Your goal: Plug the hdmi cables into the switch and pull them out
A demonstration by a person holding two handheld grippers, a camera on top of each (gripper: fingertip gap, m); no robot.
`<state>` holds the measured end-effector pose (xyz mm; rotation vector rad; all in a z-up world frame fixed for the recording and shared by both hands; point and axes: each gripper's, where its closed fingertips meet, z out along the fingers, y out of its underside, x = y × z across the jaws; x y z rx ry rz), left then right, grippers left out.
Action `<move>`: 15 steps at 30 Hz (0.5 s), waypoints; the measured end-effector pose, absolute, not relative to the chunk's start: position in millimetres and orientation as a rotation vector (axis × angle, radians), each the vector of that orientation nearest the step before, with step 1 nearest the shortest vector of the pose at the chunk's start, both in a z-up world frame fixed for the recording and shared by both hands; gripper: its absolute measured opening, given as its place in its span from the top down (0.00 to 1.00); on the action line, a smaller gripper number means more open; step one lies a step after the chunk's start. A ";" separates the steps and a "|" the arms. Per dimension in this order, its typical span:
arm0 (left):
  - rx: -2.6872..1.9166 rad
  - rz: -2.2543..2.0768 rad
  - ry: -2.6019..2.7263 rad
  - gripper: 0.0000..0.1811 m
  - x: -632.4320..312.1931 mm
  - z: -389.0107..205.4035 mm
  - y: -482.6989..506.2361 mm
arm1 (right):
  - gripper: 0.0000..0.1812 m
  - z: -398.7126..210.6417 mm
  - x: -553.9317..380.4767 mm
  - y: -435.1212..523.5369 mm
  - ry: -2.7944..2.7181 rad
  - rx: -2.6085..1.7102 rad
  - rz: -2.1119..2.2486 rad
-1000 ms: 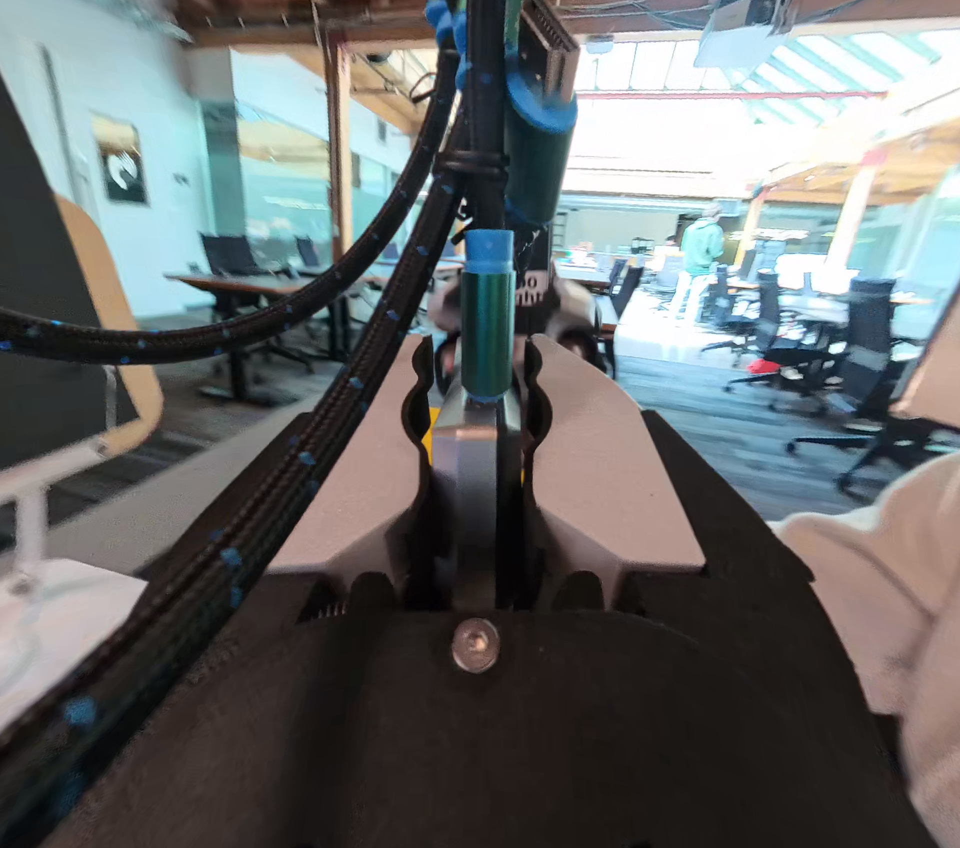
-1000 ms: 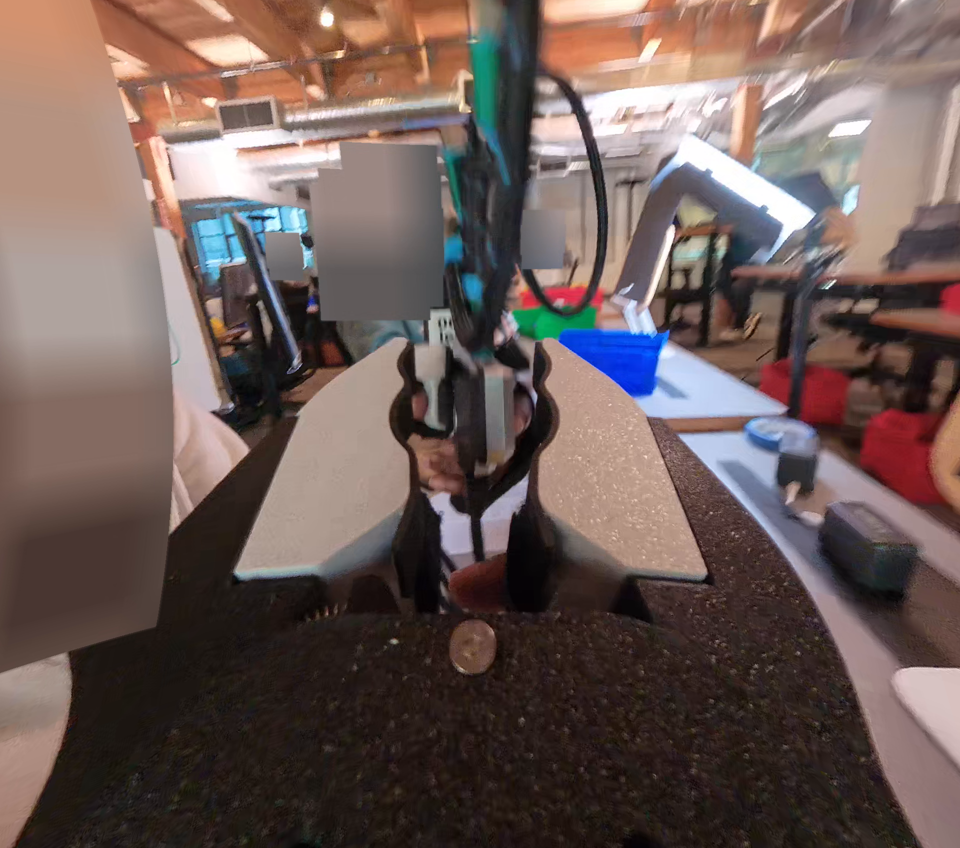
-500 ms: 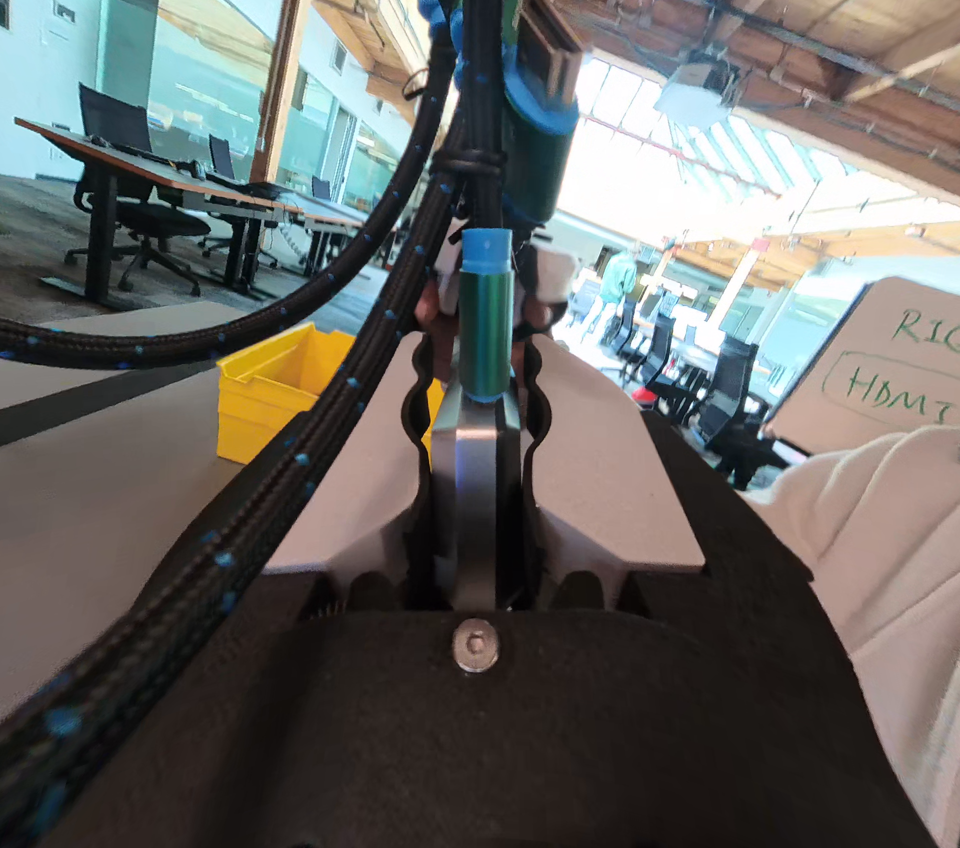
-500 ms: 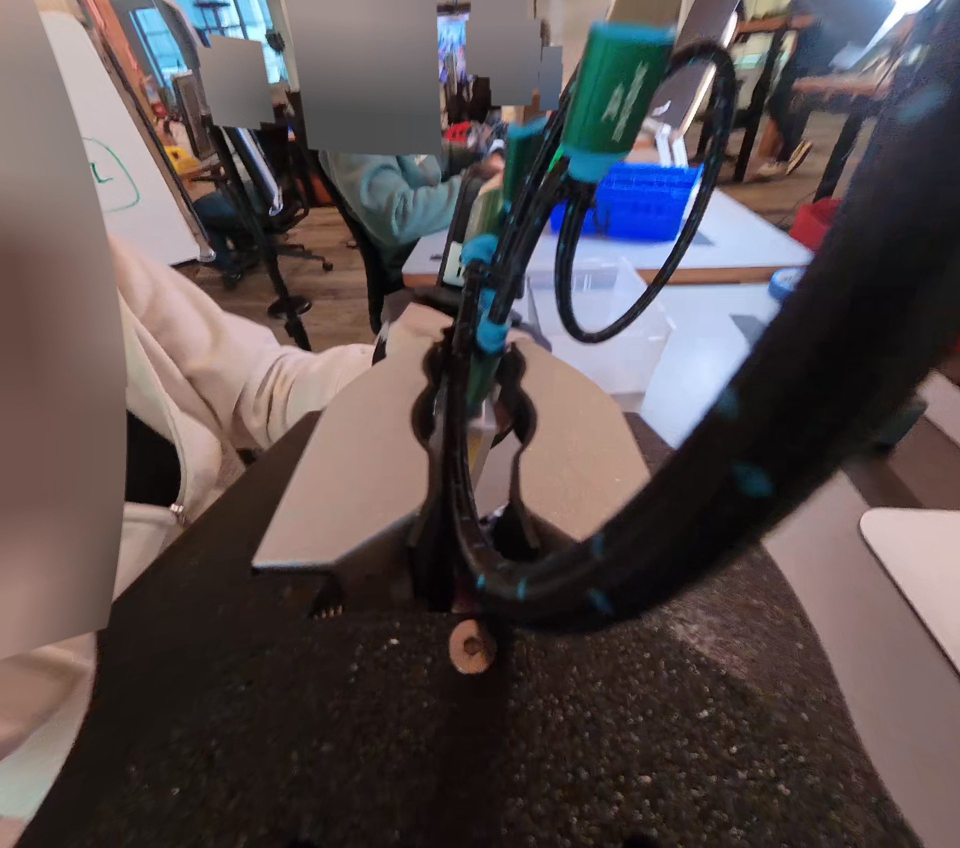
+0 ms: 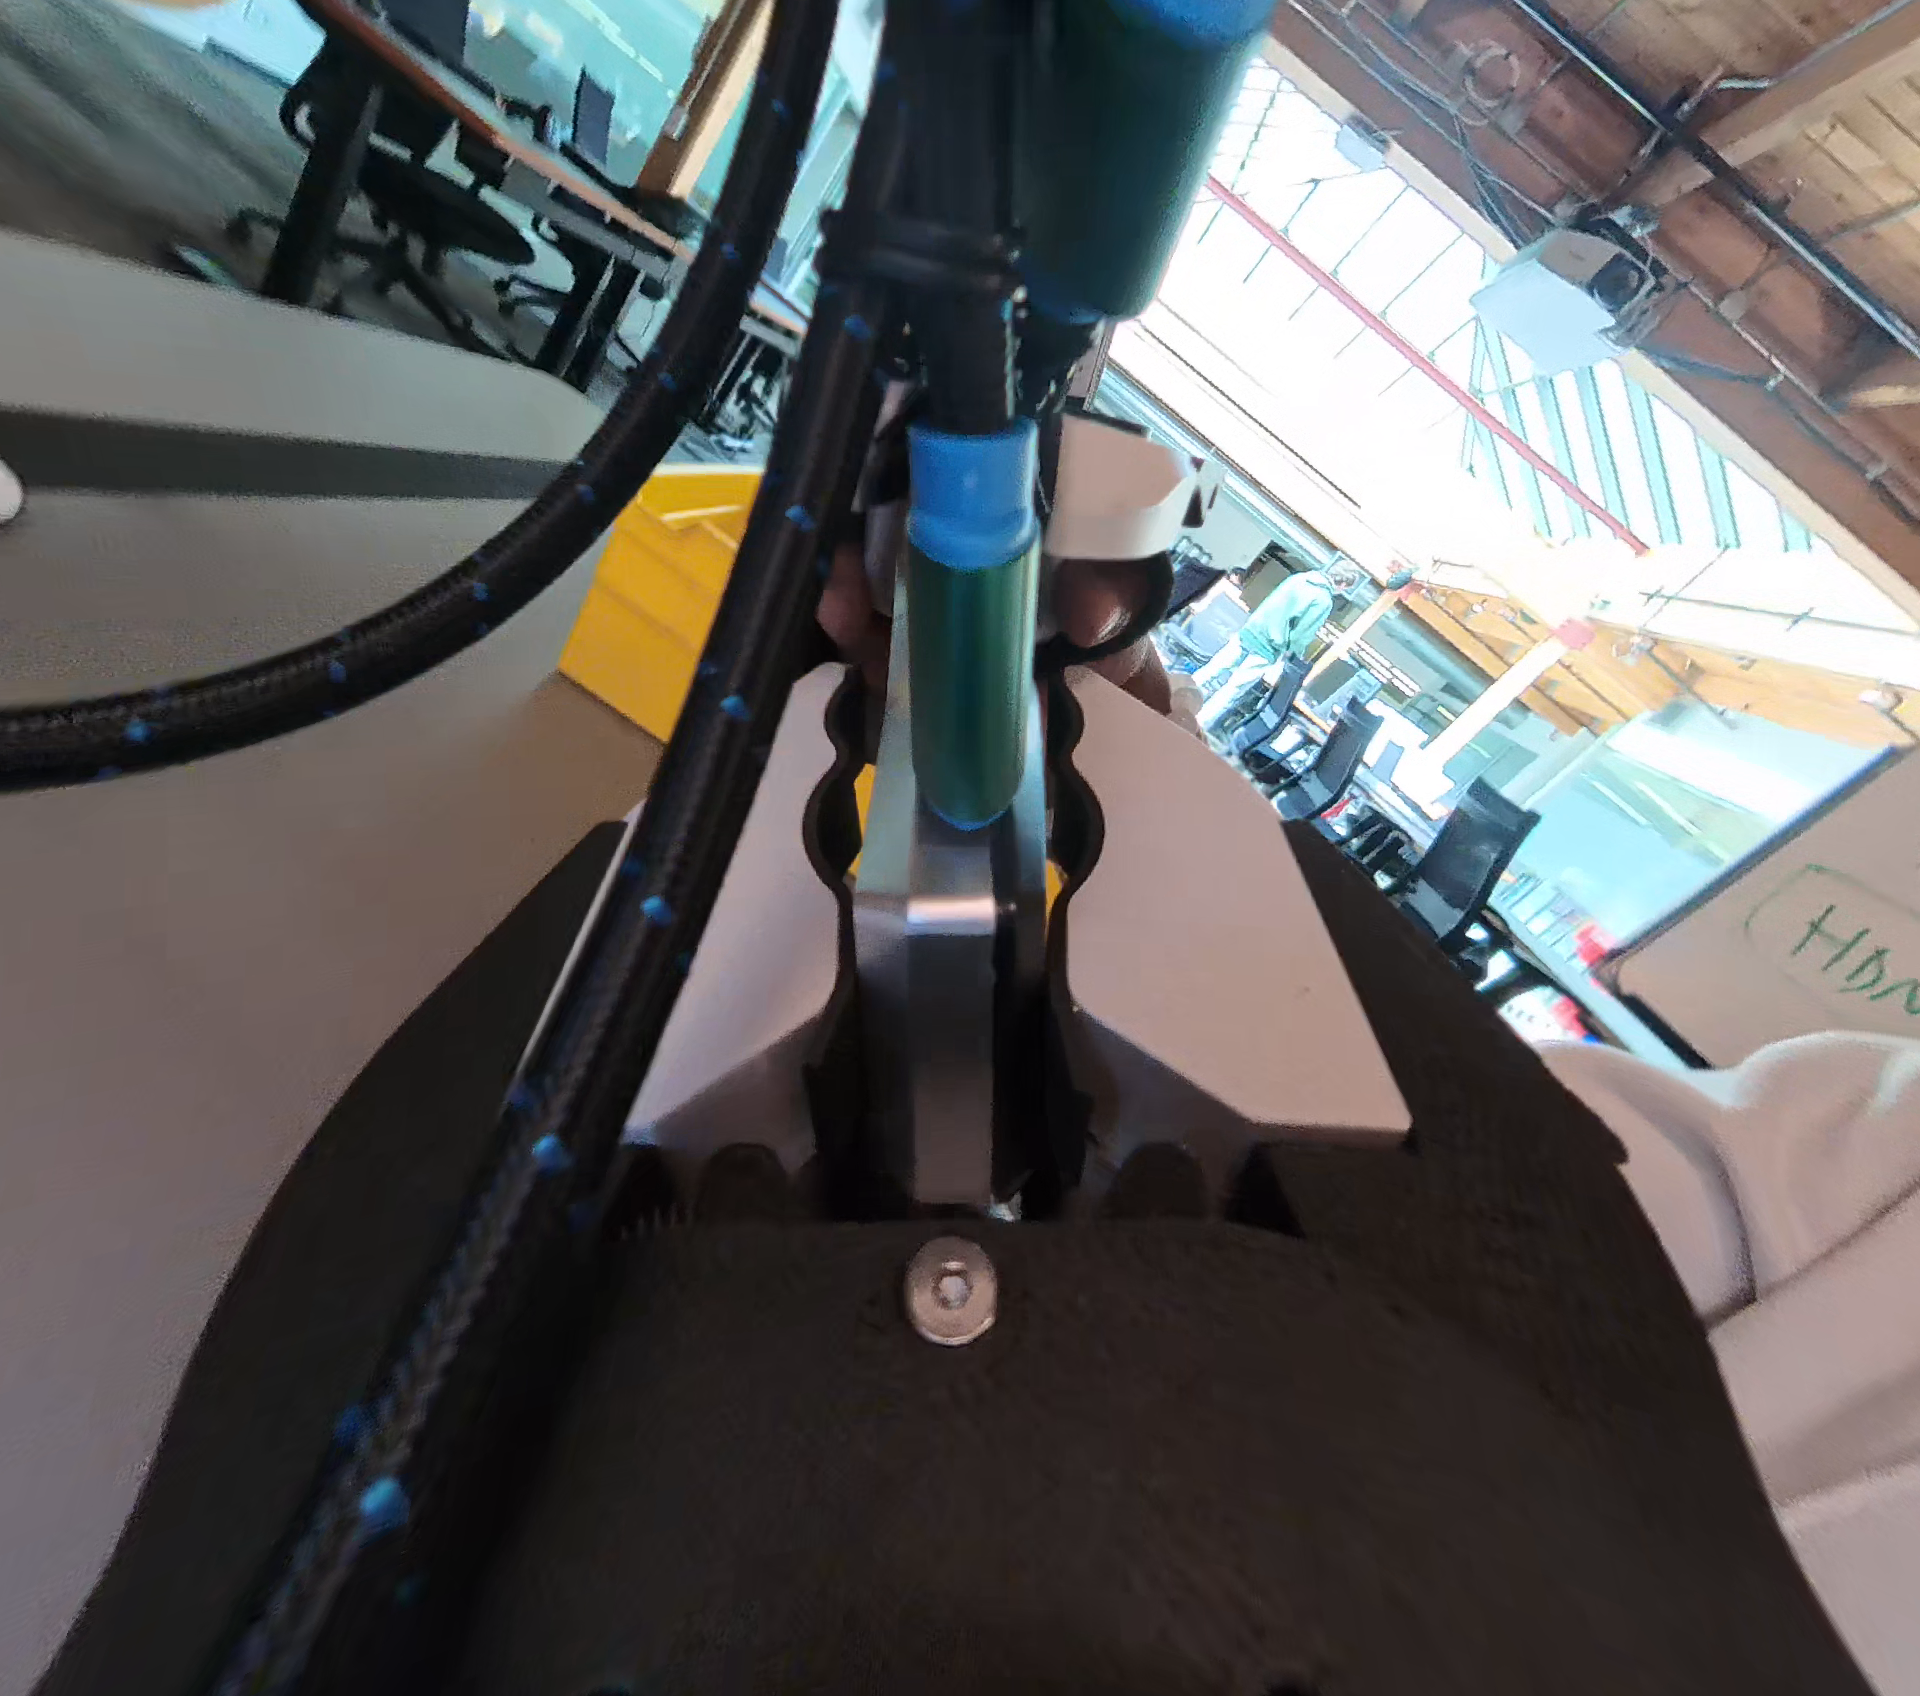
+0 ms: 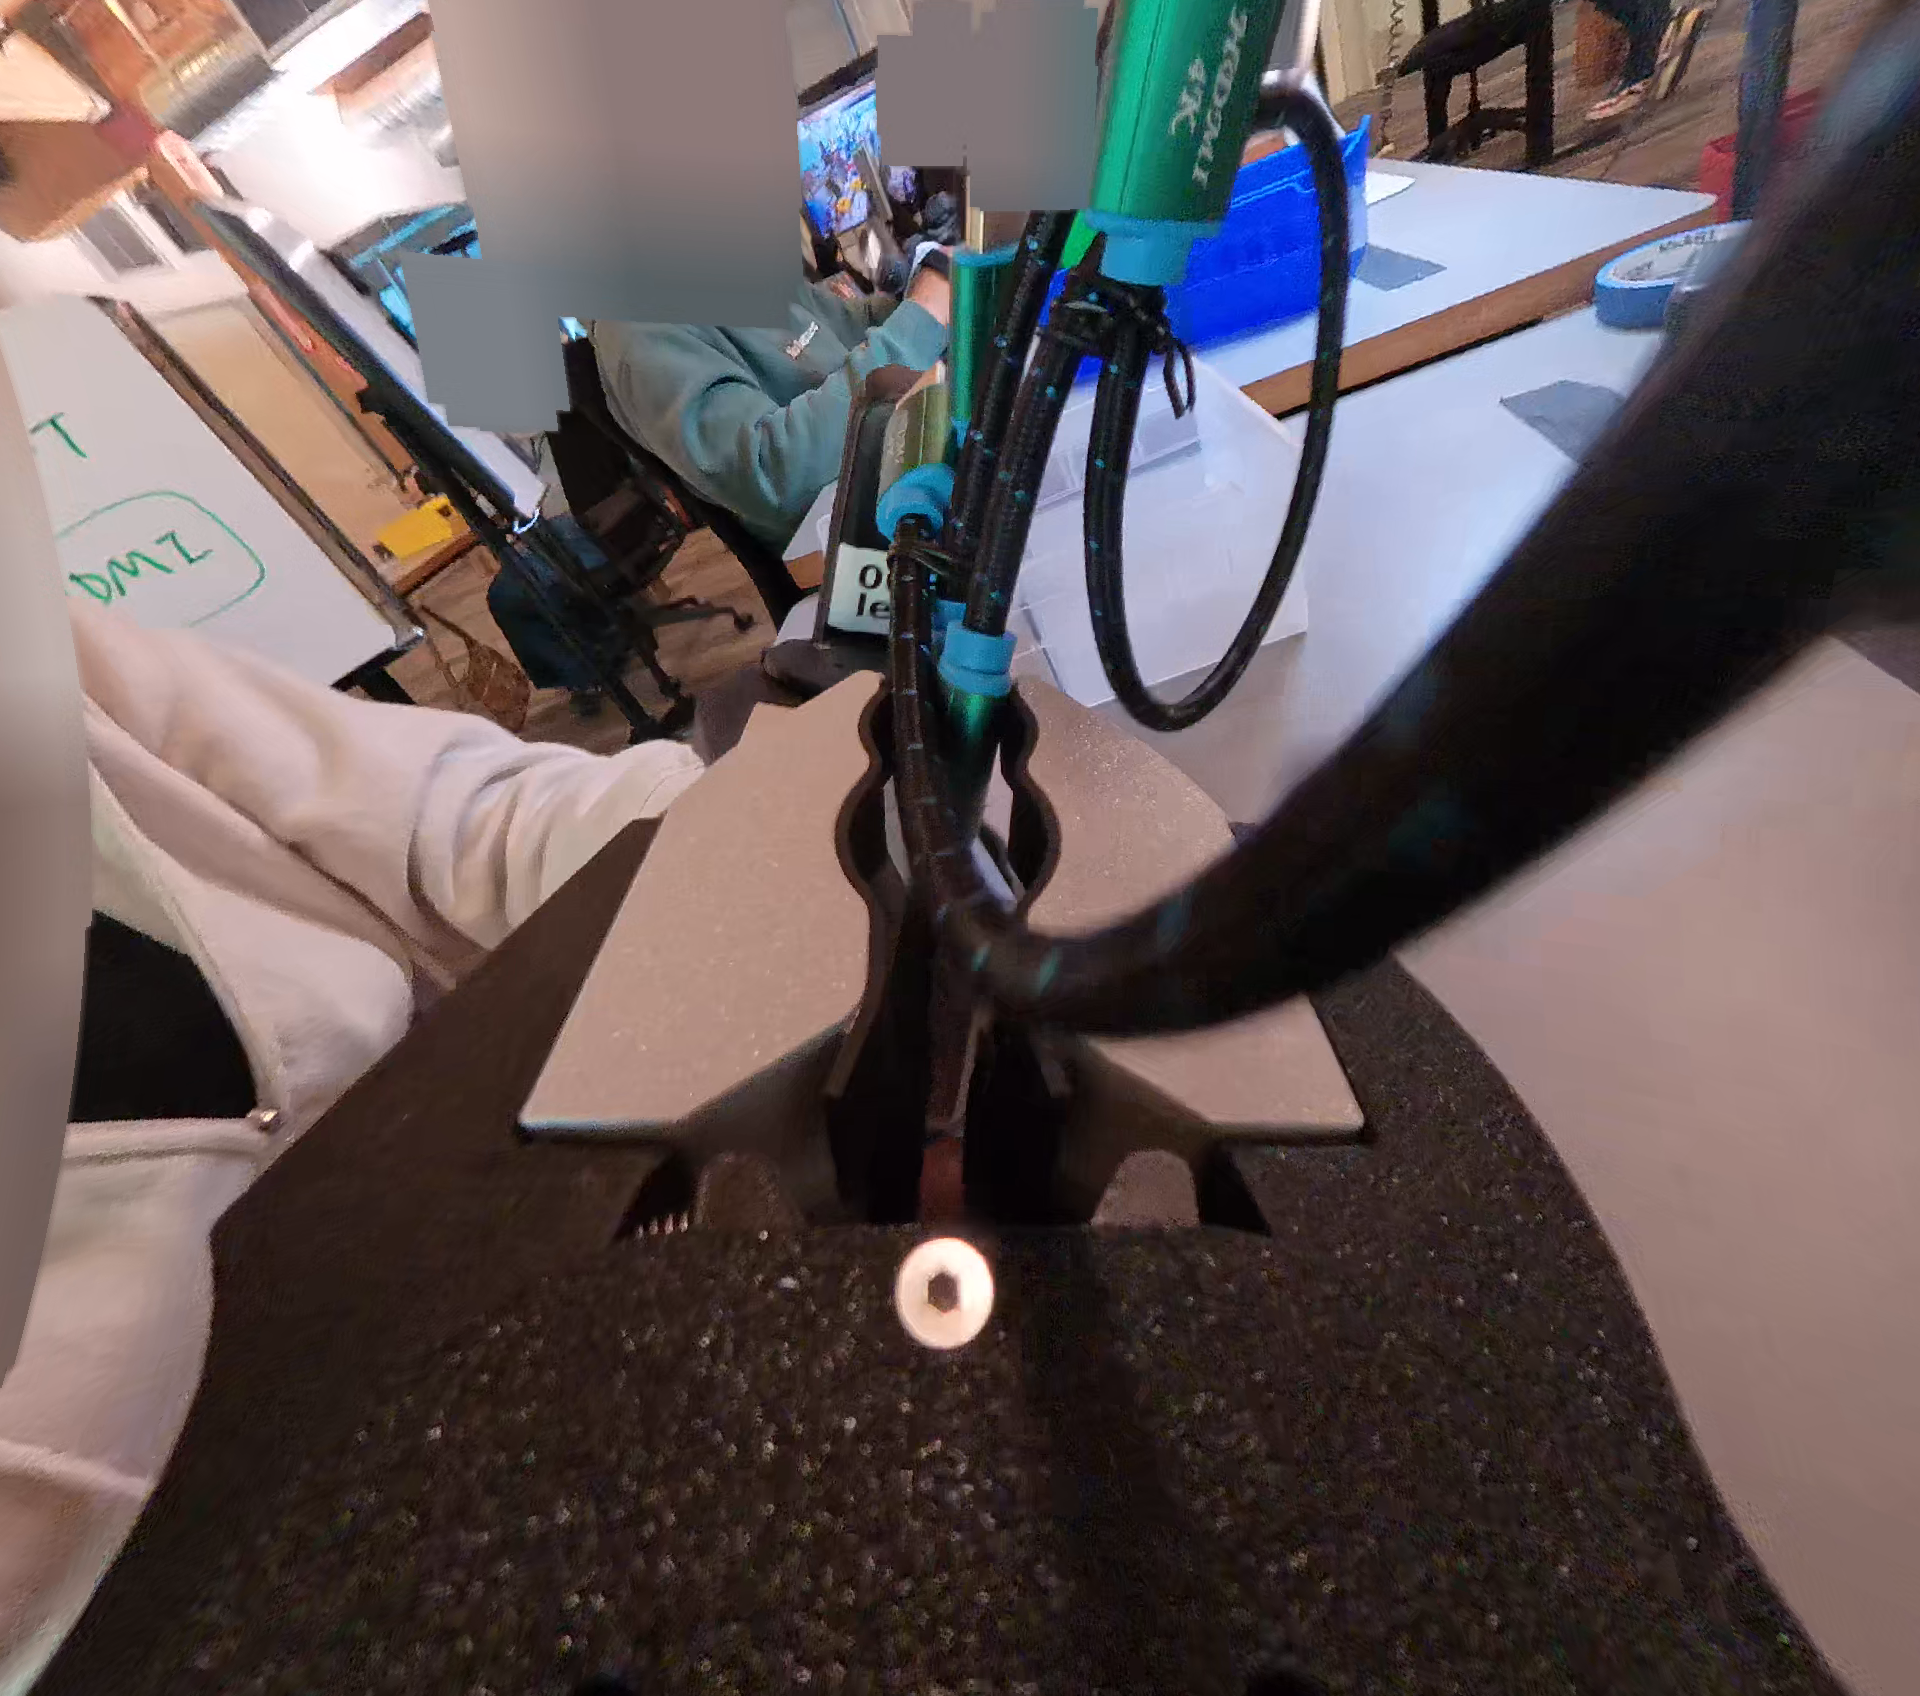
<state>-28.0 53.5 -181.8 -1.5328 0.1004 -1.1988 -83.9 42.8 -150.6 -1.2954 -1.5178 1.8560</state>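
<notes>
loose plug (image 5: pixel 1132 88) nearer, cable (image 6: pixel 1507 711) crossing right tool (image 6: pixel 951 773)

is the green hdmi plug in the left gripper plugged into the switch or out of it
Plugged in, it seems: the green plug meets the silver switch edge with no bare connector showing, clamped in the left gripper. The port itself is hidden.

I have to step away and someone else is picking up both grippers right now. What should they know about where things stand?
Left gripper: jaws shut on the silver switch, with a green plug seated in its end.
Right gripper: jaws shut on another green plug and its black braided cable.
A loose green plug hangs free above, tied into the cable bundle. Everything is held in the air above the grey table.
Done: one plug appears to be in the switch.
Left: whether the right gripper's plug is inserted cannot be told; the other plugs and all pulling out appear to remain.
</notes>
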 end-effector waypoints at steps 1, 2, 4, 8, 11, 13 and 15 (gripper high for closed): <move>-1.550 -1.207 0.081 0.82 -28.3 -188.0 56.4 | 0.90 -155.0 -87.6 46.7 -1.487 -1.298 1.867; -1.574 -1.201 0.068 0.81 -29.3 -195.4 59.3 | 0.90 -159.0 -91.1 50.5 -1.449 -1.304 1.887; -1.627 -1.194 0.039 0.80 -31.8 -212.0 64.4 | 0.90 -171.1 -97.8 57.0 -1.392 -1.355 1.920; -1.733 -1.213 0.003 0.80 -29.7 -241.4 70.6 | 0.91 -197.2 -103.8 68.7 -1.337 -1.445 1.944; -1.815 -1.206 0.059 0.79 -27.9 -255.2 69.4 | 0.92 -204.4 -105.5 73.2 -1.320 -1.455 1.914; -1.821 -1.186 0.090 0.81 -28.8 -253.6 68.6 | 0.91 -202.9 -105.8 73.2 -1.319 -1.439 1.906; -1.772 -1.123 0.144 0.80 -32.7 -240.3 67.8 | 0.92 -191.5 -103.7 69.3 -1.306 -1.367 1.956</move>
